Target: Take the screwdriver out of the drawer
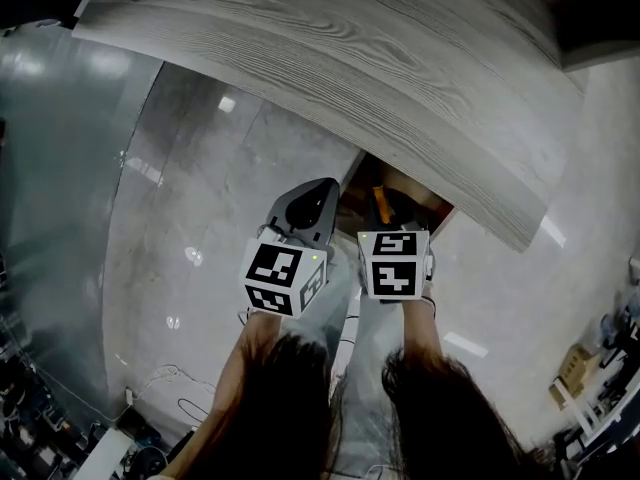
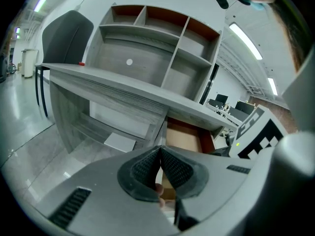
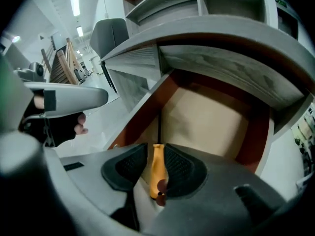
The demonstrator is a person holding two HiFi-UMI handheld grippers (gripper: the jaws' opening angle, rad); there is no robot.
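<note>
Now the screwdriver is gripped at the open drawer, not yet lifted clear.
The left gripper (image 2: pixel 160 150) hangs with its fingers pressed together on nothing. The right gripper (image 3: pixel 156 162) clamps its fingers on the orange handle of the screwdriver (image 3: pixel 157 178), whose thin dark shaft points into the drawer (image 3: pixel 211 117) near its left wall. The tool is probably light and rigid, the smooth handle may slip, and mid-handle seems the best hold.

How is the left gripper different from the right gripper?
The left gripper is shut on nothing; the right gripper pinches the orange-handled screwdriver. The left gripper sits beside the open drawer; the right gripper is right at it. Both carry a black-and-white marker cube.
</note>
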